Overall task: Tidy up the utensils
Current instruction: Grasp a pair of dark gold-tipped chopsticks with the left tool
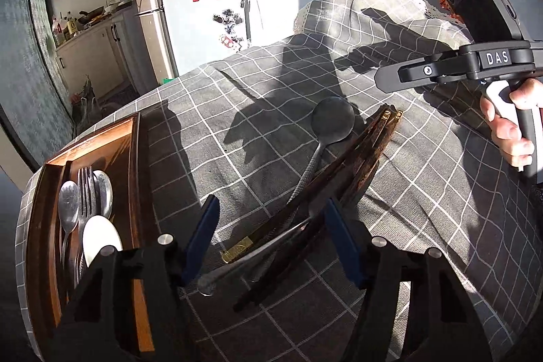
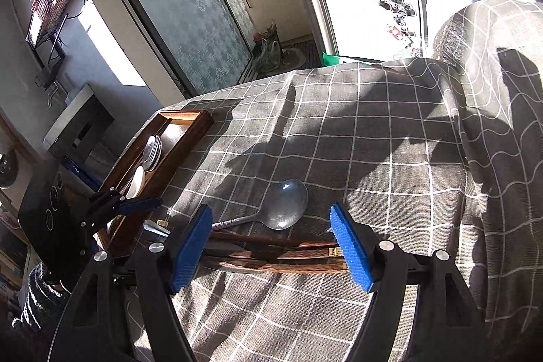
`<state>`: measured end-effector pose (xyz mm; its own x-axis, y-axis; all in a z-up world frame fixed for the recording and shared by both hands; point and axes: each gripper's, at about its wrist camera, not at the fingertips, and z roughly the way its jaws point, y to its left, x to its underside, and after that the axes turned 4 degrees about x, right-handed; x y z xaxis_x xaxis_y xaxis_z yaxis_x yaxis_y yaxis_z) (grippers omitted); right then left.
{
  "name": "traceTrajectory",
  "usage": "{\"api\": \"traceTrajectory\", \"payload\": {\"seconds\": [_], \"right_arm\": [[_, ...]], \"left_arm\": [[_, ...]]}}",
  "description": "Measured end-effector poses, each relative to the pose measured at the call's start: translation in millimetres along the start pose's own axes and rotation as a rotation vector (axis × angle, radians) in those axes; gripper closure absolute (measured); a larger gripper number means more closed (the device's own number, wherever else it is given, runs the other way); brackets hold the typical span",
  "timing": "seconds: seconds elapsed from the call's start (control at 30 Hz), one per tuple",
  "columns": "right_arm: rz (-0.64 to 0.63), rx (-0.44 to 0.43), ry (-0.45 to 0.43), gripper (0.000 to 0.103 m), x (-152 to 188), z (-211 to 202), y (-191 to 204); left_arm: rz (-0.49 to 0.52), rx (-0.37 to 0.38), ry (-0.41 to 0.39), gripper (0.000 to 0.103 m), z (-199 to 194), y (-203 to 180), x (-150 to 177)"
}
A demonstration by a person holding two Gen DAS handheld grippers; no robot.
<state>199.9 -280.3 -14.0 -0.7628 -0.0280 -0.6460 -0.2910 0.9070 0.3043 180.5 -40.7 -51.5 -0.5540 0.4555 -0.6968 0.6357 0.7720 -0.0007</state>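
Several dark wooden chopsticks (image 1: pixel 366 158) (image 2: pixel 271 255) and a metal spoon (image 1: pixel 332 121) (image 2: pixel 286 207) lie together on the grey checked tablecloth. My left gripper (image 1: pixel 273 226) stands open over their near ends, and its blue pads do not press on the chopstick tips and spoon handle between them. My right gripper (image 2: pixel 271 243) is also open; the chopsticks lie crosswise below its gap. From the left wrist view it (image 1: pixel 383 77) hovers beyond the chopsticks' far ends, held by a hand (image 1: pixel 509 128). A wooden tray (image 1: pixel 135 158) (image 2: pixel 200 124) at the left holds spoons, a fork and a white spoon (image 1: pixel 100 234).
The tablecloth (image 1: pixel 271 90) rises over a covered hump (image 1: pixel 373 9) at the far right. The table edge drops off just behind and left of the tray. A white fridge (image 1: pixel 197 5) and a kitchen doorway stand beyond. Sunlight throws hard shadows on the cloth.
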Motion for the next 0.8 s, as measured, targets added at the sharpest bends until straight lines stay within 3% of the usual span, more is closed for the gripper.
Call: {"api": "traceTrajectory", "payload": {"seconds": [0.23, 0.33, 0.6, 0.7, 0.8], "right_arm": [[-0.023, 0.024, -0.020, 0.030, 3, -2, 6], [-0.018, 0.017, -0.015, 0.030, 4, 0, 4], [-0.003, 0.015, -0.016, 0.030, 6, 1, 1], [-0.012, 0.017, -0.011, 0.030, 8, 3, 4], [-0.025, 0.027, -0.013, 0.030, 9, 3, 6]], "left_arm": [[-0.011, 0.030, 0.074, 0.035, 13, 16, 0], [0.001, 0.021, 0.087, 0.030, 16, 12, -1], [-0.040, 0.034, 0.123, 0.030, 23, 6, 0], [-0.026, 0.052, 0.132, 0.036, 21, 1, 1], [-0.012, 0.072, 0.137, 0.052, 15, -4, 1]]}}
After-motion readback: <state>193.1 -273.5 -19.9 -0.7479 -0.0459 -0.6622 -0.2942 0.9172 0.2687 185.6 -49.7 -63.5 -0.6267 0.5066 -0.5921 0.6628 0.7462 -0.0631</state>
